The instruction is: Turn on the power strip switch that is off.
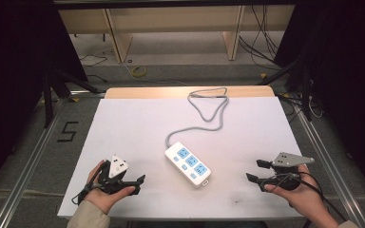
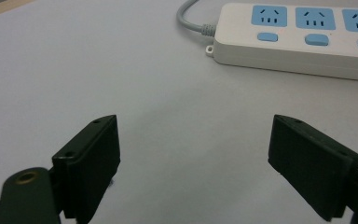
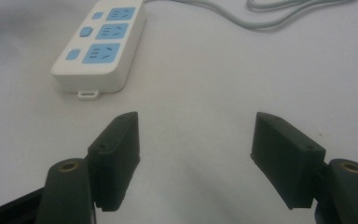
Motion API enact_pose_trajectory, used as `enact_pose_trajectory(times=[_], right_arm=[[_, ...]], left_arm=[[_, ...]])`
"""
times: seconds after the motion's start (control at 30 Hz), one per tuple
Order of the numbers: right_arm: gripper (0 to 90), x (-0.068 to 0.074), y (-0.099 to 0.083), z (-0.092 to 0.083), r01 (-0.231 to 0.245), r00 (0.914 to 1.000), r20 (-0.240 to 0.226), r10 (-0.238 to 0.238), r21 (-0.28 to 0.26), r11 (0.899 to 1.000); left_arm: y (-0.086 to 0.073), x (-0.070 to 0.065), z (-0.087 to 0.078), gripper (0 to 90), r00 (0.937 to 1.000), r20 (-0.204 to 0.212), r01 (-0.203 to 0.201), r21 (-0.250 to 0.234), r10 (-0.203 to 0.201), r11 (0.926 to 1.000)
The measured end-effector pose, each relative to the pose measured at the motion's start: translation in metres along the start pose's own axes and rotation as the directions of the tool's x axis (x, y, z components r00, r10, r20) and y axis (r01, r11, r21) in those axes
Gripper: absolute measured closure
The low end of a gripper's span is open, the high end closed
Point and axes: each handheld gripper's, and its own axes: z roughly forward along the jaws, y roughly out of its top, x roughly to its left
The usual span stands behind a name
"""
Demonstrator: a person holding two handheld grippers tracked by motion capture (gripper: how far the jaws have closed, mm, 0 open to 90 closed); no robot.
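On the table in the high view, the strip lies at centre, between your left gripper and right gripper, both spread and empty, with its cord looping away.

From the left gripper view, the strip lies ahead, beyond the parted jaws.

From the right gripper view, the strip looks rigid, light and smooth. Grip it across the narrow sides.

1 power strip, 2 grippers
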Motion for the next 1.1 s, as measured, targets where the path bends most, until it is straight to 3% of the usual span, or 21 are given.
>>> enact_pose_trajectory(times=[0.43, 0.83, 0.97, 1.0, 1.03, 1.07, 1.1], right_arm=[[32.6, 0.002, 0.001, 0.0, -0.001, 1.0, 0.004, 0.001, 0.003, 1.0], [32.6, 0.001, 0.001, 0.0, -0.004, 1.0, 0.0, 0.004, 0.001, 1.0], [32.6, 0.002, 0.001, 0.0, -0.005, 1.0, -0.001, 0.005, 0.001, 1.0], [32.6, 0.002, 0.001, 0.0, -0.003, 1.0, 0.0, 0.003, 0.001, 1.0], [32.6, 0.002, 0.001, 0.0, -0.003, 1.0, 0.0, 0.003, 0.001, 1.0], [32.6, 0.002, 0.001, 0.001, -0.003, 1.0, -0.001, 0.003, 0.003, 1.0], [32.6, 0.002, 0.001, 0.001, -0.003, 1.0, -0.001, 0.003, 0.003, 1.0]], left_arm=[[0.003, 0.002, 0.002, 17.3, 0.9999, -0.01, 0.008, -0.014, -0.008, 0.9999], [0.018, -0.001, 0.01, 19.6, 0.9997, -0.023, 0.006, -0.041, -0.007, 0.9992], [0.021, -0.002, 0.012, 25.4, 0.9994, -0.036, -0.002, -0.038, 0.0, 0.9993], [0.022, -0.002, 0.012, 32.0, 0.9994, -0.033, -0.003, -0.042, 0.002, 0.9991], [0.023, -0.003, 0.012, 32.0, 0.9992, -0.039, 0.002, -0.048, -0.004, 0.9989], [0.024, -0.003, 0.012, 41.4, 0.9989, -0.045, 0.008, -0.052, -0.01, 0.9986], [0.026, -0.003, 0.011, 41.4, 0.9985, -0.052, 0.014, -0.06, -0.017, 0.9981]])
